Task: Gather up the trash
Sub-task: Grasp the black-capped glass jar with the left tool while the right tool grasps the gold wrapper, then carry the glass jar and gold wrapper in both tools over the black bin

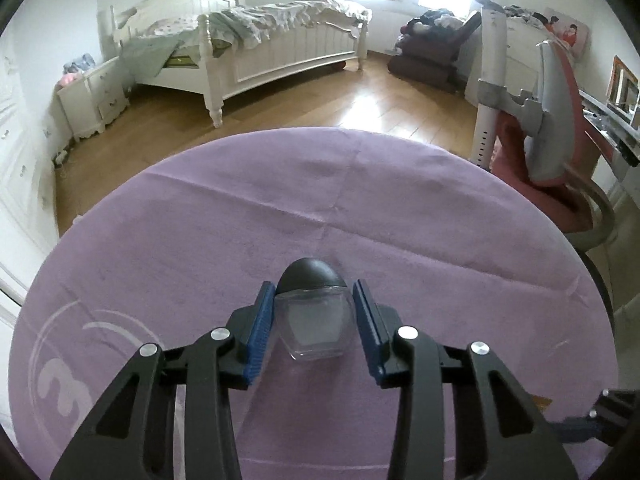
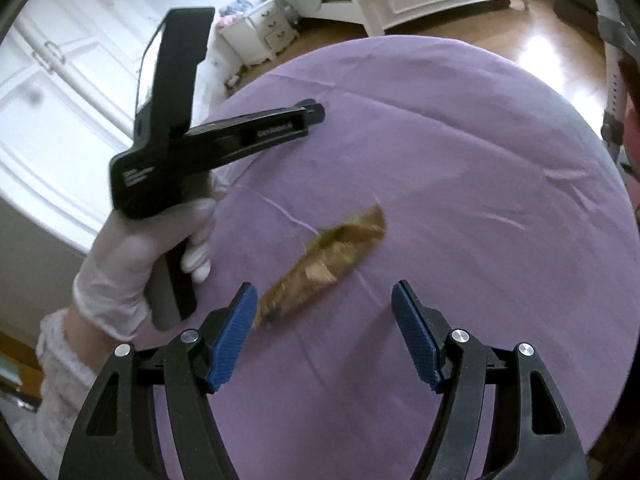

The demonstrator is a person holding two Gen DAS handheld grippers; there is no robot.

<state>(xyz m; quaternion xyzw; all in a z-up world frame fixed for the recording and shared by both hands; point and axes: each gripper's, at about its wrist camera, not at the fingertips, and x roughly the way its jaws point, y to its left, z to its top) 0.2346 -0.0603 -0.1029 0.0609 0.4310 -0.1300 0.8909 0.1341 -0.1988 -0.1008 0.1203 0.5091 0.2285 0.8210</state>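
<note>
A small clear plastic bottle with a dark rounded cap [image 1: 314, 312] lies between the blue pads of my left gripper [image 1: 314, 292], on the purple tablecloth [image 1: 280, 208]. The left pad touches it and a narrow gap shows at the right pad, so I cannot tell if it is gripped. My right gripper [image 2: 324, 296] is open above the cloth [image 2: 460, 168], with a crumpled gold-brown wrapper [image 2: 328, 264] lying just ahead between its fingers, untouched. The left gripper's body [image 2: 208, 140] shows in the right wrist view, held by a white-gloved hand [image 2: 132, 264].
The round table's edge [image 1: 132, 184] drops to a wooden floor [image 1: 304, 108]. A white bed [image 1: 256, 48] and nightstand [image 1: 92, 96] stand beyond. A pink and grey chair [image 1: 552, 128] is close at the right, beside a desk [image 1: 608, 120].
</note>
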